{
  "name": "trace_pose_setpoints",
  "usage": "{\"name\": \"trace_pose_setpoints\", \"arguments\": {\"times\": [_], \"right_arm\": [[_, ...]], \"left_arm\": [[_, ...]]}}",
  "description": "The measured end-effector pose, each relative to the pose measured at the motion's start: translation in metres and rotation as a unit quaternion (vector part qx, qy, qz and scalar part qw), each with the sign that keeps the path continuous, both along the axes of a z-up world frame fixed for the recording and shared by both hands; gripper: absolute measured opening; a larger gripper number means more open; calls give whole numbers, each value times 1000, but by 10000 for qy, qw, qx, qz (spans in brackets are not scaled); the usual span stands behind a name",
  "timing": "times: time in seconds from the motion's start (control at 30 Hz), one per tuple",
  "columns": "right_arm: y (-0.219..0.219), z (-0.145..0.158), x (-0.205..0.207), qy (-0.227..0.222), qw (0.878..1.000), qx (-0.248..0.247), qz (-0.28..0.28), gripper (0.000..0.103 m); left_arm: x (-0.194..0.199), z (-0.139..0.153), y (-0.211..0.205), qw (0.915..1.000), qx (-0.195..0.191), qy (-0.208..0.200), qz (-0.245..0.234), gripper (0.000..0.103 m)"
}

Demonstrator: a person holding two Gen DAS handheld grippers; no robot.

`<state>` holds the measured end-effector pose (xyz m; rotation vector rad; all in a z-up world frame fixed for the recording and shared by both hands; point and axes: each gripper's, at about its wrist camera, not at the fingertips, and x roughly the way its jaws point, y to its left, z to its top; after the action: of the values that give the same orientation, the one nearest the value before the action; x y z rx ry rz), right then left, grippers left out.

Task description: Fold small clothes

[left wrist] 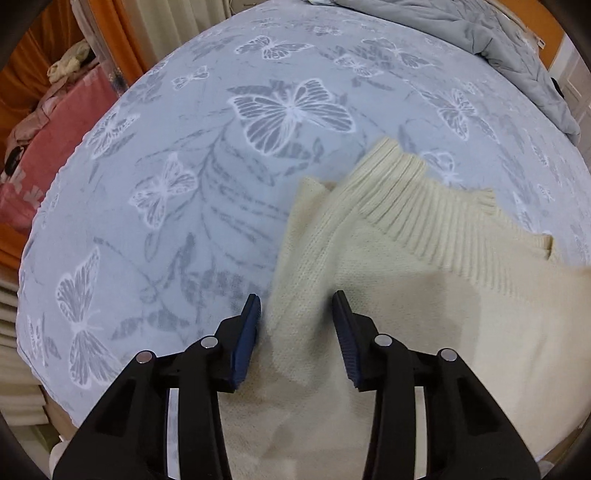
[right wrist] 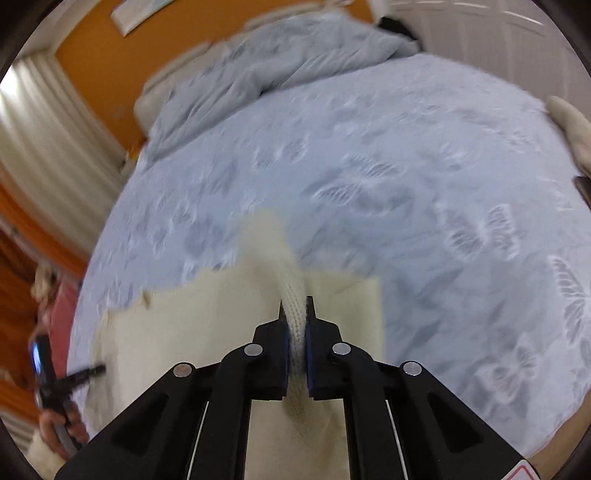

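A cream knitted sweater lies on a blue bedspread with white butterflies. Its ribbed hem points away from me. In the left wrist view my left gripper is open, its blue pads on either side of a folded edge of the sweater without closing on it. In the right wrist view my right gripper is shut on a bunched knit fold of the sweater and holds it lifted above the flat part of the sweater. The left gripper shows at the far left of that view.
A rumpled grey-blue duvet lies at the far end of the bed, also in the left wrist view. A pink cloth pile sits left of the bed. Orange walls and pale curtains surround the bed.
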<state>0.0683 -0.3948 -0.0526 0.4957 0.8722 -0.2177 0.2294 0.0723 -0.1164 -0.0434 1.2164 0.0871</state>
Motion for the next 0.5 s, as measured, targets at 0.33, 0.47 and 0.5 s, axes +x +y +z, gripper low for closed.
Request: {"name": "trace_pose_setpoints", "arguments": {"times": [0.33, 0.47, 0.5], "right_arm": [[2, -22, 28, 658, 9976, -212, 38, 46], [8, -21, 62, 655, 9964, -451, 288, 75], [8, -32, 73, 859, 9947, -480, 314, 73]], "left_arm": [[2, 12, 8, 9993, -243, -204, 174, 46], [26, 23, -5, 9991, -199, -371, 8, 45], [36, 16, -10, 9994, -256, -213, -94, 43]]}}
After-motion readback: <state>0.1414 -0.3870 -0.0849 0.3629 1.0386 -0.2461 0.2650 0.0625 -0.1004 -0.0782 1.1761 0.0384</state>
